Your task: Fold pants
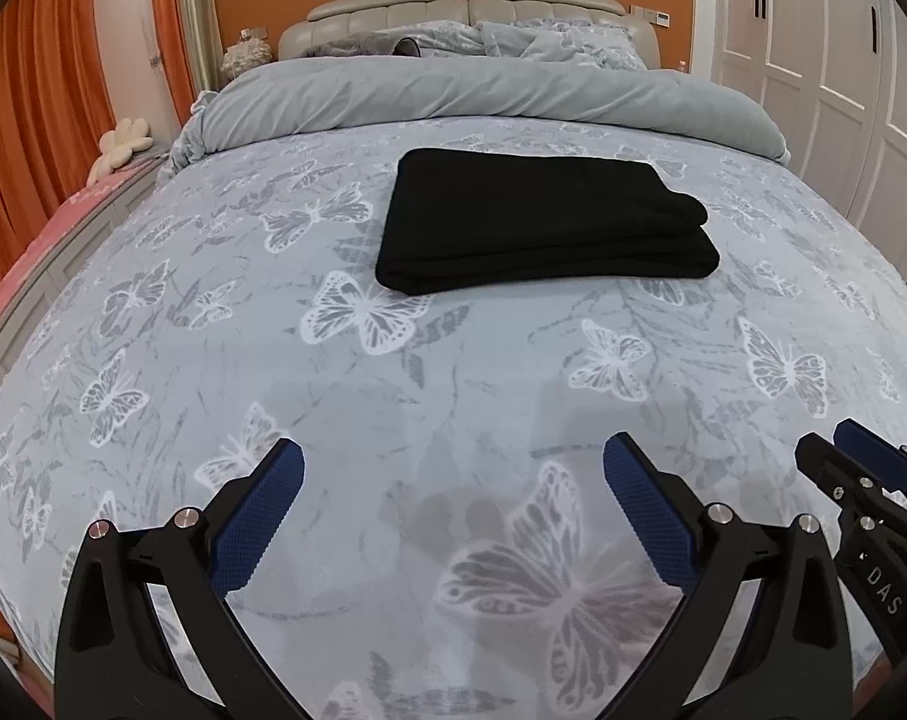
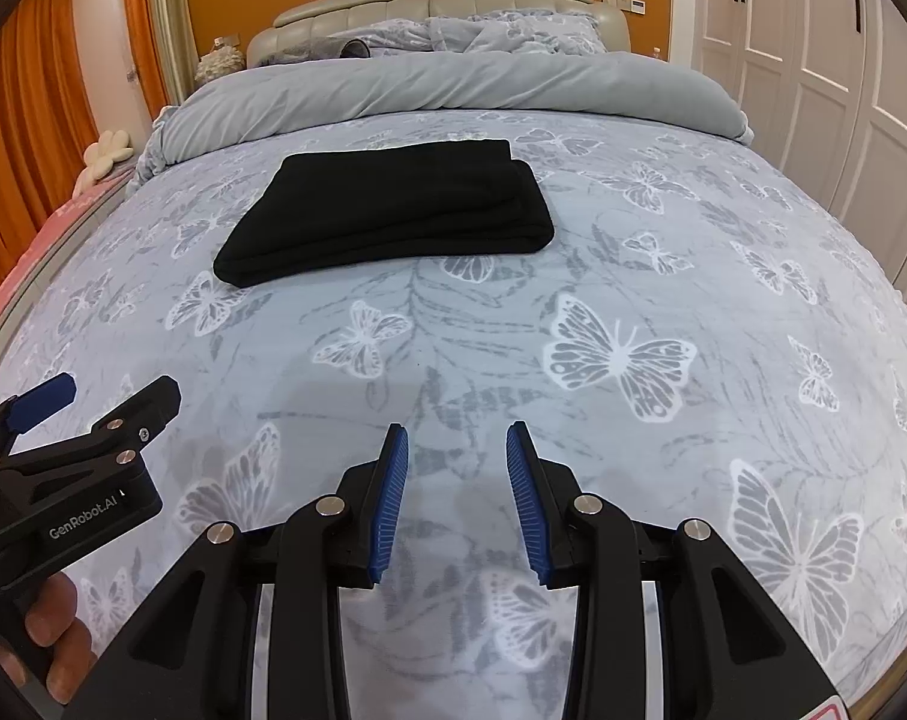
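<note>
The black pants (image 1: 543, 222) lie folded into a neat thick rectangle on the butterfly-print bedspread (image 1: 393, 372), toward the middle of the bed; they also show in the right wrist view (image 2: 387, 210). My left gripper (image 1: 453, 468) is open wide and empty, held above the bedspread well short of the pants. My right gripper (image 2: 456, 450) is partly open and empty, also near the bed's foot. The right gripper shows at the left view's right edge (image 1: 855, 468). The left gripper shows at the right view's left edge (image 2: 111, 396).
A rolled grey duvet (image 1: 483, 96) lies across the bed behind the pants, with pillows and a padded headboard (image 1: 471, 12) beyond. Orange curtains (image 1: 45, 120) hang at the left. White wardrobe doors (image 1: 843, 72) stand at the right. A flower-shaped cushion (image 1: 123, 141) sits at the left.
</note>
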`<state>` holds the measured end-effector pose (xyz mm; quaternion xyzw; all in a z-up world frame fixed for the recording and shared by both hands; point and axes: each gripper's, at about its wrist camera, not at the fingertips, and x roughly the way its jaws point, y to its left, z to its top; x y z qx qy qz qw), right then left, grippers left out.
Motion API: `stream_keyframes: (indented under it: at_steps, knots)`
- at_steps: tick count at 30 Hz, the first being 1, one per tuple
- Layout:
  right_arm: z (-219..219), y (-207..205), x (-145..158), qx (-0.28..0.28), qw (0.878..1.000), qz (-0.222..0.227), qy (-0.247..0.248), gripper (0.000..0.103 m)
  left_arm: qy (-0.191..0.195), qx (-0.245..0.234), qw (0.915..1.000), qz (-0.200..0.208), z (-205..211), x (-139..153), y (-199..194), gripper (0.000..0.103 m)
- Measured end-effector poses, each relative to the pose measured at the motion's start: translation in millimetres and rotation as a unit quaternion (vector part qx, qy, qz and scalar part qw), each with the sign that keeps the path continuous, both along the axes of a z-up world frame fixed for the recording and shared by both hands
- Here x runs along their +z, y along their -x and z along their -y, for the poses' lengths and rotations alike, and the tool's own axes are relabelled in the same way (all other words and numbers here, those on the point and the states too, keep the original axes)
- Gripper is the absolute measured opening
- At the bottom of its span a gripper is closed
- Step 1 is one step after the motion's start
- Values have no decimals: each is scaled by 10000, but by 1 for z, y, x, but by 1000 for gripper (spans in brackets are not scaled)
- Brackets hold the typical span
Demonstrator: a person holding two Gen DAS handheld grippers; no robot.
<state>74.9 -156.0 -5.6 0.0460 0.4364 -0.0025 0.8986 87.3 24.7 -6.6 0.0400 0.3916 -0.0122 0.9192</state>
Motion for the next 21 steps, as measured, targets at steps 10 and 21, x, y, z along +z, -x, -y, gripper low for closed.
stream_keyframes:
  at_steps: [10,21]
  knots:
    - [1,0,0,3,10000,34,38,42,169,58,9995,246,-1,3,6,98]
    - [2,0,1,-16,10000,62,59,49,63,-11,9999,-89,-2,-5,-1,98]
